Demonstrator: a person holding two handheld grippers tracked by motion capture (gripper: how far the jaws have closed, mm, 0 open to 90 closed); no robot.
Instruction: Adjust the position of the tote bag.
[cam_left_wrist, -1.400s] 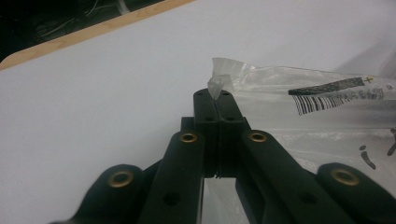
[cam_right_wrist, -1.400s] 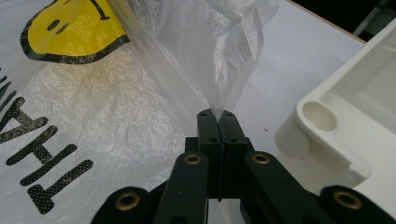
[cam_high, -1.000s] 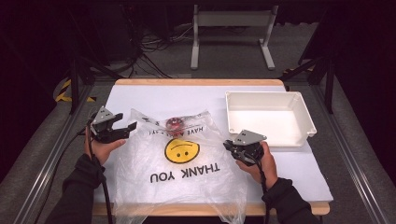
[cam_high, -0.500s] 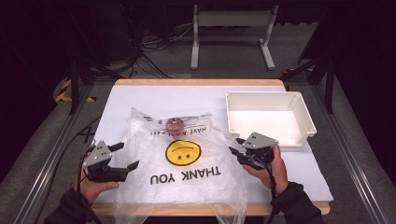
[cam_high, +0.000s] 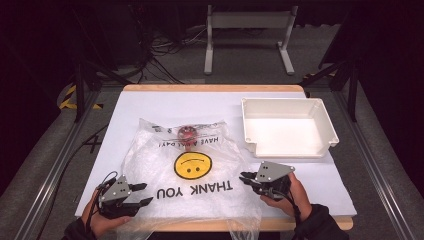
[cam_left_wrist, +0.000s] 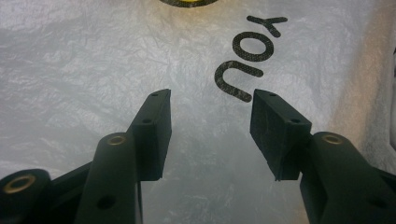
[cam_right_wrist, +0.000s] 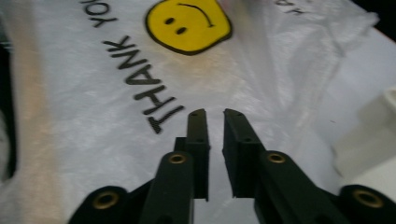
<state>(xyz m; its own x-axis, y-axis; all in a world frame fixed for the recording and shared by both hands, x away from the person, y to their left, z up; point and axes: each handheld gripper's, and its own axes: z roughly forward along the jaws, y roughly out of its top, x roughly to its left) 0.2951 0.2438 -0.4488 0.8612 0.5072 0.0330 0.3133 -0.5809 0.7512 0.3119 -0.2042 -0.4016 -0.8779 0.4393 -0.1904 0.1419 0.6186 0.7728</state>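
Observation:
A clear plastic bag (cam_high: 165, 160) printed with a yellow smiley (cam_high: 193, 165) and "THANK YOU" lies flat on the white table. A small red object (cam_high: 186, 134) sits inside it near the far end. My left gripper (cam_high: 146, 194) hovers at the bag's near left corner. In the left gripper view its jaws (cam_left_wrist: 210, 100) stand half apart over the bag film (cam_left_wrist: 93, 70), having just been closing, with nothing gripped. My right gripper (cam_high: 244, 179) points at the bag's right edge. Its jaws (cam_right_wrist: 215, 114) have just been closing to a narrow gap above the bag (cam_right_wrist: 93, 116), with nothing pinched.
An empty white tray (cam_high: 330, 130) stands at the right of the table, just beyond my right gripper. The table's wooden near edge (cam_high: 200, 226) runs under the bag's open end. Dark floor, cables and a metal stand lie beyond the table.
My left gripper has come down from the bag's left side to its near left corner, and its jaws have narrowed. My right gripper has shifted slightly toward the near edge.

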